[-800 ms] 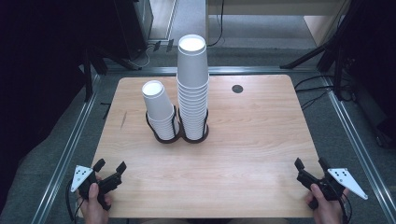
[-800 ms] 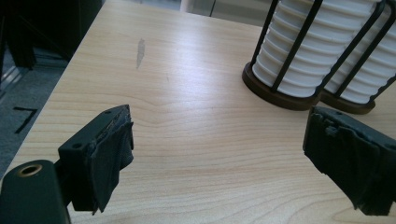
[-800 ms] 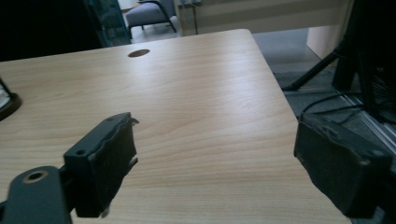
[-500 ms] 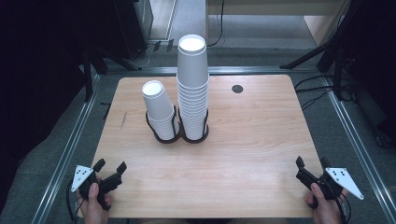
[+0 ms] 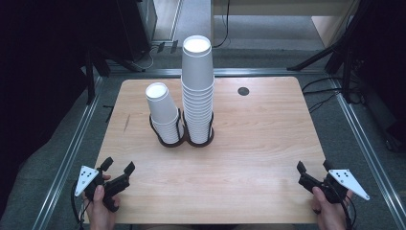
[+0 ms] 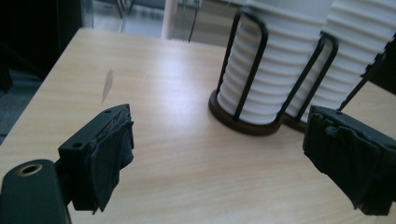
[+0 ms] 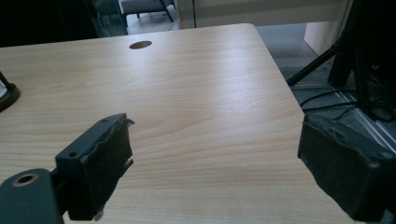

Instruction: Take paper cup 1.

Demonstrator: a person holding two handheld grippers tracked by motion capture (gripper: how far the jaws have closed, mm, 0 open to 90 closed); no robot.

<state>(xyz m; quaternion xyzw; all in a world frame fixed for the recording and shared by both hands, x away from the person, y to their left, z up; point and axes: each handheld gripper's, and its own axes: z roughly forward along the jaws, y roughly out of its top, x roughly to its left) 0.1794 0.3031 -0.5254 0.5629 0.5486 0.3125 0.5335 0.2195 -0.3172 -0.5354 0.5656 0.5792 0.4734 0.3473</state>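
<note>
Both grippers wait at the near corners, jaws apart and empty.

The left gripper sits by the near left edge of the surface, the right gripper by the near right edge. From above, the short cup stack and tall cup stack stand side by side mid-surface in a black wire holder. The left gripper view catches the holder's dark base rings; the right gripper view has bare wood and the round hole.

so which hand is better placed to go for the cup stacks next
Left, probably. The left gripper, jaws open and empty, sits at the table's near left corner, closer to the short cup stack and tall cup stack, and looks straight at them. The right gripper, also open, sits farther off, facing bare table.
</note>
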